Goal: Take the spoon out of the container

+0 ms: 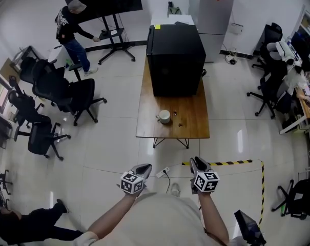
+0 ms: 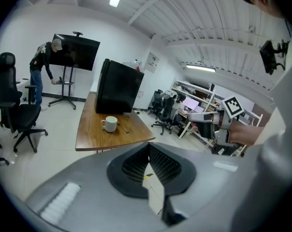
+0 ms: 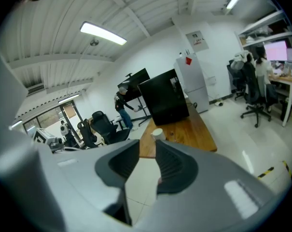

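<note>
Both empty: your left gripper (image 1: 144, 168) is closed, your right gripper (image 1: 198, 162) barely parted. Go in that narrow and you could tip the mug (image 1: 164, 116)

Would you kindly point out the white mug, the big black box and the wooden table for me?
white ceramic mug (image 1: 165, 116), head view, on its open top.
large black box (image 1: 175, 53), head view, on its top face.
brown wooden table (image 1: 194, 118), head view, on bare tabletop right of the mug.
</note>
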`<state>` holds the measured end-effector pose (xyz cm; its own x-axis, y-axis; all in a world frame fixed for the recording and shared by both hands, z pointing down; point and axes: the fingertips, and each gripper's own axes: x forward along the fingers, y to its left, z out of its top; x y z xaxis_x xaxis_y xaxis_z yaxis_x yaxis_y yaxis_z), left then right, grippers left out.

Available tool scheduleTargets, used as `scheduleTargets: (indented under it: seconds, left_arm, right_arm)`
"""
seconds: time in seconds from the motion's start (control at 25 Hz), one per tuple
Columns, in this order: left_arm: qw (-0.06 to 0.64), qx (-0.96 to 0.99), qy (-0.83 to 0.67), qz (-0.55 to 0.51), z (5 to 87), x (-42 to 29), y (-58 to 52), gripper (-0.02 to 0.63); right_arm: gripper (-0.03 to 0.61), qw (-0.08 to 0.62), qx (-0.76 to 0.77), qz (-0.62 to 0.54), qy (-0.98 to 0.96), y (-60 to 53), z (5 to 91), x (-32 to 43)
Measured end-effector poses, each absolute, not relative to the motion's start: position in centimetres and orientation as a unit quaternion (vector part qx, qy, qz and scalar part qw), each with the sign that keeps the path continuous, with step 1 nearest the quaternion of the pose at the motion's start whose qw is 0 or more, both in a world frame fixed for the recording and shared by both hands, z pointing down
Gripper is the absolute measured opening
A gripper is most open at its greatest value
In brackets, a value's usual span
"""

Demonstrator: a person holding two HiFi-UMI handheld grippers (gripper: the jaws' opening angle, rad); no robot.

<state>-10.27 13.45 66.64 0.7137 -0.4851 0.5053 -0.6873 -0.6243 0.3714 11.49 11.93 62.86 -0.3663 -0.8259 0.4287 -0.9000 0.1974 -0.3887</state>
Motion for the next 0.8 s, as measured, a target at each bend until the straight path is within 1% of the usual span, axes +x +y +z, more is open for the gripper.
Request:
scheduleTargets:
  seconds: [0.28,0.64,0.8]
  left_arm:
    - [0.279,0.886,-0.324,0.182,66.8,-8.7,14.3,-0.009]
    - [0.285,0.883,-0.344,0.147,66.9,-8.0,12.8,-0.009]
    - [0.283,0.884,-0.348,0.133,66.4,-5.4,13.8,-0.01]
  right_arm:
    - [0.098,0.071,0.561,0.3,-0.768,13.0,63.7,12.6]
    - [0.098,0.136,0.534,0.297,-0.78,11.5,66.8,12.2]
    - [0.098,0.167,0.514,0.281,-0.793,12.0,66.6,13.4]
